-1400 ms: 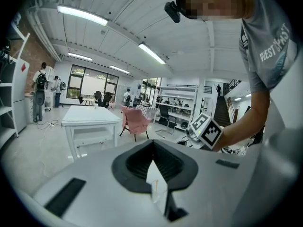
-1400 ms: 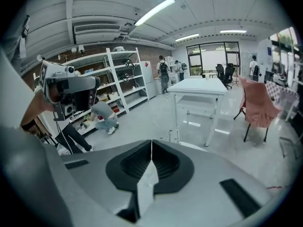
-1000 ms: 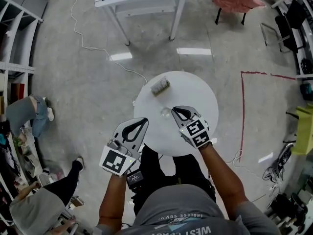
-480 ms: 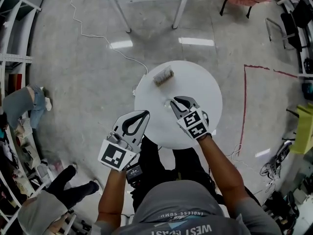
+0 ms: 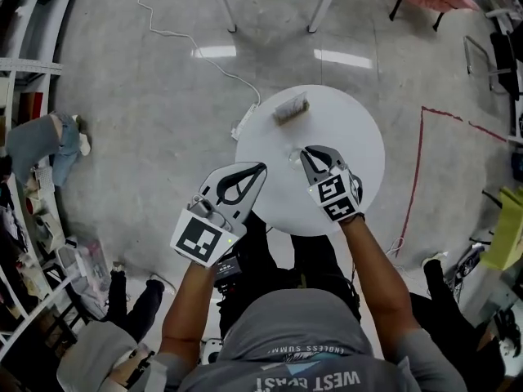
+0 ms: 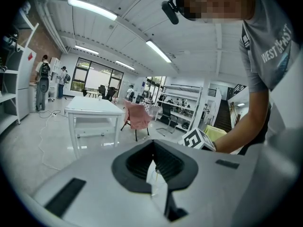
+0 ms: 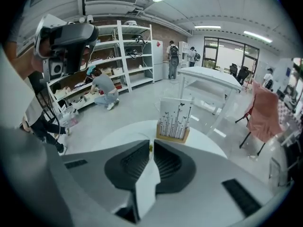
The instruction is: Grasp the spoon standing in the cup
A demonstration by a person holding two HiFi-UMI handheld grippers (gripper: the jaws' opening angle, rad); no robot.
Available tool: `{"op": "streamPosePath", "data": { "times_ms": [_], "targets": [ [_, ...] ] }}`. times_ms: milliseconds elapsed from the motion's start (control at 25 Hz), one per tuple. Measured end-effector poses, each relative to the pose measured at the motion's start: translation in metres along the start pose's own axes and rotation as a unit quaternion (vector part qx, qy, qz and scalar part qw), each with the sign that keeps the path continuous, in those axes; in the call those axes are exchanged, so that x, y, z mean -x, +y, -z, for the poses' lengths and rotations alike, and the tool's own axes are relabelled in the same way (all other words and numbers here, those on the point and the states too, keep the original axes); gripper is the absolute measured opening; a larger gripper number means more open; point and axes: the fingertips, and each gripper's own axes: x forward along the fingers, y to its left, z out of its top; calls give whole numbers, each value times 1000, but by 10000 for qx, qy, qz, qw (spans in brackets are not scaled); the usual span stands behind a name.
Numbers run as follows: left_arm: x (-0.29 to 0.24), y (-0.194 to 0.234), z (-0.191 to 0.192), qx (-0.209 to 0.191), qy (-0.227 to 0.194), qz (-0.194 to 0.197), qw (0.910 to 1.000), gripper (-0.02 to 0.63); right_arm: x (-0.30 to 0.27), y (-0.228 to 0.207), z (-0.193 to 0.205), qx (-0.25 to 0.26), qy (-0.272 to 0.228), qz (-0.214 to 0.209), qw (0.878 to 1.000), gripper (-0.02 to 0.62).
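A clear glass cup [image 5: 293, 156] stands near the middle of the round white table [image 5: 351, 137]. My right gripper [image 5: 306, 150] reaches over the table with its tips right at the cup. In the right gripper view the jaws [image 7: 151, 145] meet, with a small yellowish bit of the spoon [image 7: 150, 148] pinched between the tips. My left gripper [image 5: 260, 168] hangs over the table's near left edge, shut and holding nothing. Through the slit below its joined tips [image 6: 153, 143] in the left gripper view, I glimpse the cup [image 6: 154, 174] with a thin stem in it.
A card holder with a printed card [image 5: 291, 109] [image 7: 174, 119] stands at the table's far side. A cable and plug [image 5: 245, 125] lie on the floor by the table's left edge. Red tape [image 5: 421, 162] marks the floor on the right. Shelves and people are at the left.
The head view has shifted, so the table sits higher and further right. Both grippers keep their places relative to the cup. People on the floor at the left have moved.
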Motion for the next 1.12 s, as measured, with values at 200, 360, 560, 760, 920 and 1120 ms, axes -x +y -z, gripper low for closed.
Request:
{"op": "streamPosePath", "data": {
  "times_ms": [200, 360, 560, 760, 920, 1120],
  "targets": [
    [-5, 5, -7, -47, -37, -19, 10000, 5, 3, -7, -7, 102, -21, 25, 9999, 20],
    [-5, 7, -10, -67, -48, -24, 10000, 5, 6, -9, -13, 97, -75, 12, 9999, 15],
    [-4, 7, -10, -83, -39, -9, 10000, 5, 12, -6, -20, -1, -213, -61, 9998, 8],
    [-3, 6, -9, -112, -8, -3, 9999, 5, 21, -4, -26, -228, -397, -154, 9988, 6],
    [-1, 6, -9, -164, 24, 8, 9999, 5, 34, -5, -36, -345, -587, -153, 9976, 6],
    [1, 4, -10, -216, 78, 9, 9997, 5, 54, -13, -46, -581, -839, -119, 9947, 6]
  ]
}}
